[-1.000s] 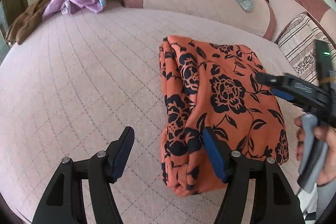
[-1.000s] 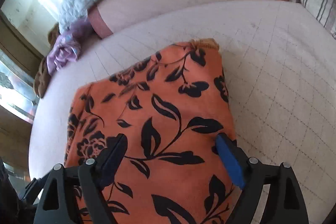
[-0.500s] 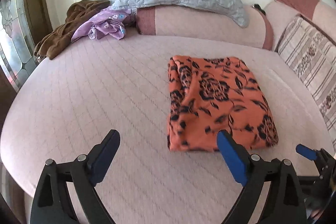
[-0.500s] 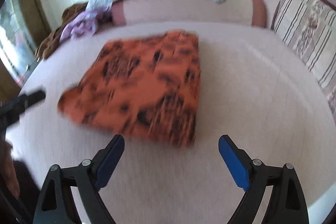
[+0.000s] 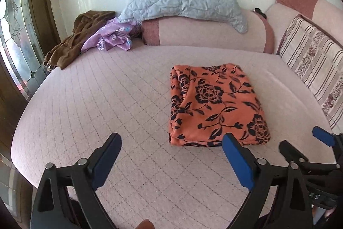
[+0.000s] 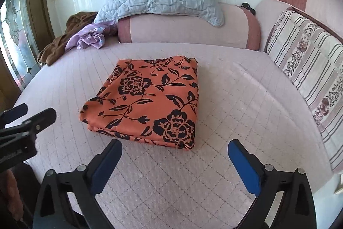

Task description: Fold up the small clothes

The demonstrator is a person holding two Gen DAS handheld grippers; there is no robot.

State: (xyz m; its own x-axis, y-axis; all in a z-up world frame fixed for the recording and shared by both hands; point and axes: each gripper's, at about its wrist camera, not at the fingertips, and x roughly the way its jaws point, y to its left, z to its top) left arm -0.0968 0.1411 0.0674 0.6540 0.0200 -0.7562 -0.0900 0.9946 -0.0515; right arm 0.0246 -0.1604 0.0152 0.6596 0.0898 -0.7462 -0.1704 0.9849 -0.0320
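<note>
Item: orange cloth garment printed with black roses and leaves [image 5: 216,106], folded into a thick rectangular packet; I read several layers at its left and near edges.
Location: flat on the pale pink quilted bed [image 5: 107,104], right of centre in my left wrist view; central in the right wrist view; touching neither claw.
Left claw [image 5: 171,161]: fingers spread wide, blue pads showing, nothing between them; it hovers over bare quilt just short of the packet's near edge.
Right claw [image 6: 174,164]: likewise wide apart and empty; the packet's near right corner lies just beyond its pads.
Handling, my judgement: light, soft, limp cloth; no stiffness of its own, so it will sag and the layers may slide apart if I lift by one corner; the weave looks smooth, perhaps a little slippery under the pads; nothing fragile.
Where to hold: the near folded edge, pinching all the layers together; one claw at each near corner would keep the fold square; the bunched left edge looks thickest and least tidy, so I would avoid a shallow bite there.
Task state, my judgement: this piece looks finished or nearly so.
Other stock: crumpled lilac floral garment [image 5: 111,39] and brown garment [image 5: 72,42] heaped at the bed's far left; grey-blue quilted cover [image 5: 182,1] draped over a pink bolster [image 5: 205,34]; striped floral cushion [image 5: 315,70] at right.
</note>
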